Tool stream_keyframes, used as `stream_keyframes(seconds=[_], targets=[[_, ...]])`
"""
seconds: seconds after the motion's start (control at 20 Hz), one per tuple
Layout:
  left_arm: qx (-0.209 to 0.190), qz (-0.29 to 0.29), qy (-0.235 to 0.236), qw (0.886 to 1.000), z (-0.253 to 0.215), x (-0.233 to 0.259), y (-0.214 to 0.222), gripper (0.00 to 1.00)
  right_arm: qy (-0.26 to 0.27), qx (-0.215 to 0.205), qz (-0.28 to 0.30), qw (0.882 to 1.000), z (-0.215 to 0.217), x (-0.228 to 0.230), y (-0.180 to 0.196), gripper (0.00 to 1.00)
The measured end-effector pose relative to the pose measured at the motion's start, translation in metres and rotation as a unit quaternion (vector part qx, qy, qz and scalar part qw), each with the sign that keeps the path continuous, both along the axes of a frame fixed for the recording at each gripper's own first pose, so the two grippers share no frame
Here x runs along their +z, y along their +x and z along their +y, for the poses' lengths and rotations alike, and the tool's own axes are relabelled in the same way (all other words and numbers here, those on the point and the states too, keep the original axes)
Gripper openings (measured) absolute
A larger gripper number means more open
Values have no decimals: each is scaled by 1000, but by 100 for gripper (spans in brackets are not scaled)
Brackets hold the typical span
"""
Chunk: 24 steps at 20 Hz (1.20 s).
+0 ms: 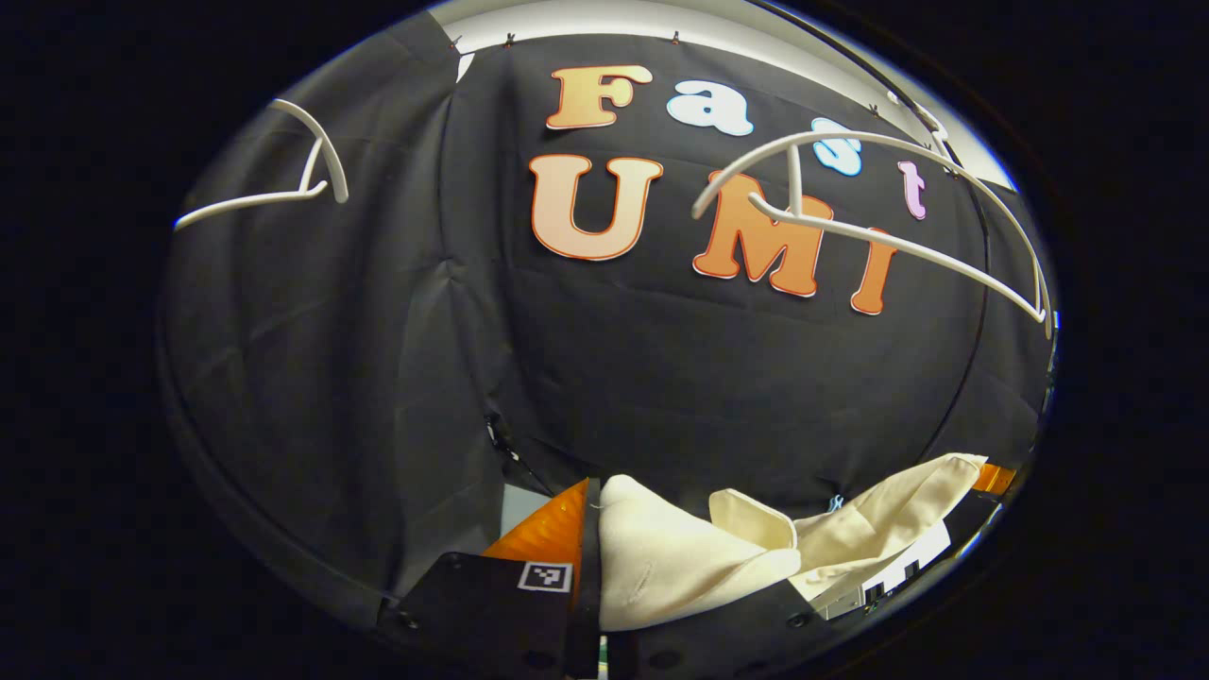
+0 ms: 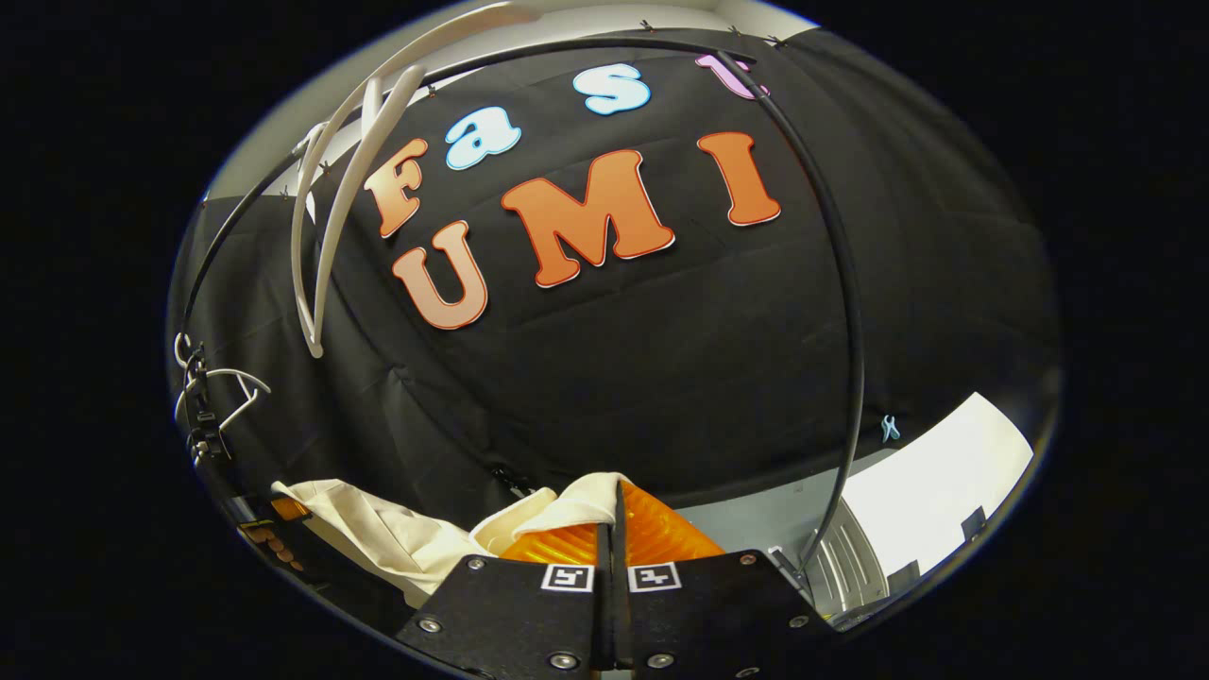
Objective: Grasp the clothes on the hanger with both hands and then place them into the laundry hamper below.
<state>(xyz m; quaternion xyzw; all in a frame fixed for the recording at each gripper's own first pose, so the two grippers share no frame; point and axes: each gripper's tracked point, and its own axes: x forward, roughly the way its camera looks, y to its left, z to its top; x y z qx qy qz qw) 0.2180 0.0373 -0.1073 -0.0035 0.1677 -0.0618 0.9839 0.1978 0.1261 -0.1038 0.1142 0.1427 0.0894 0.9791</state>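
A cream garment (image 1: pixel 680 567) hangs stretched between my two grippers, off any hanger. In the left gripper view my left gripper (image 1: pixel 593 515) is shut on one end of it, and the cloth drapes over one finger. The cloth runs right to the other gripper (image 1: pixel 992 479) at the view's edge. In the right gripper view my right gripper (image 2: pixel 619 515) is shut, with a fold of the cream garment (image 2: pixel 397 534) pinched at its tips. From there the cloth sags left to the other gripper (image 2: pixel 279 515). A bare white hanger (image 1: pixel 878 236) hangs above, also seen as the near hanger (image 2: pixel 321 236).
A second white hanger (image 1: pixel 302 179) hangs at the upper left. A black rail tube (image 2: pixel 850 312) curves down at the right. Below it are a grey ribbed object (image 2: pixel 841 562) and a white panel (image 2: pixel 935 472). Clips and a wire hanger (image 2: pixel 222 387) hang at far left.
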Motion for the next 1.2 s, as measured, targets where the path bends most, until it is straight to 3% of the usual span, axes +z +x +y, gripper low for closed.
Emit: stream_keyframes(seconds=[0.55, 1.2], targets=[[-15, 34, -18, 999, -30, -27, -14, 12, 13, 33, 21, 999, 73, -33, -5, 0], [-13, 123, 22, 992, -32, -100, -14, 12, -80, 56, 57, 994, 123, -97, 1, 0]])
